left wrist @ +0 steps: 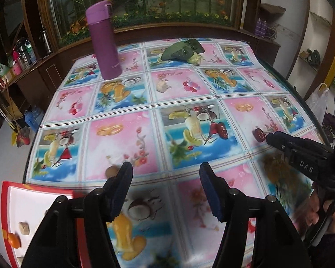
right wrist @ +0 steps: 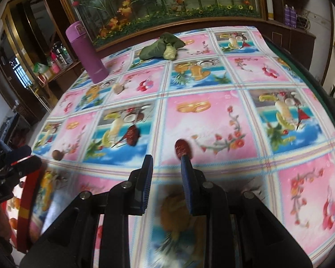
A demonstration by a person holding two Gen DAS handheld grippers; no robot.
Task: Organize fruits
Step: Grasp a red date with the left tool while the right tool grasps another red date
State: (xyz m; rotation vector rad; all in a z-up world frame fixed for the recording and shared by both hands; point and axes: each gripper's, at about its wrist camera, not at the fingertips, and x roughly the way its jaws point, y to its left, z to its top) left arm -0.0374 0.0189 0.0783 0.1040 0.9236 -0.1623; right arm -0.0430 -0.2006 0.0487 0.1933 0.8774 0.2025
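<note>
The left tongs (left wrist: 166, 172) are hanging apart and empty over the counter (left wrist: 189, 102), just beside a red-rimmed tray (left wrist: 5, 201) that is carrying an orange (left wrist: 13, 240) and a pale lump (left wrist: 24, 228), with a small brown fruit (left wrist: 111, 171) lying by their left finger. The right tongs (right wrist: 166, 163) are standing nearly together with nothing between them, their right fingertip (right wrist: 185, 159) touching or just overlapping one red date (right wrist: 183, 148), while a second date (right wrist: 131, 136) is lying to its left. A purple flask (left wrist: 103, 42) and a leafy vegetable (left wrist: 183, 50) are sitting at the far side.
</note>
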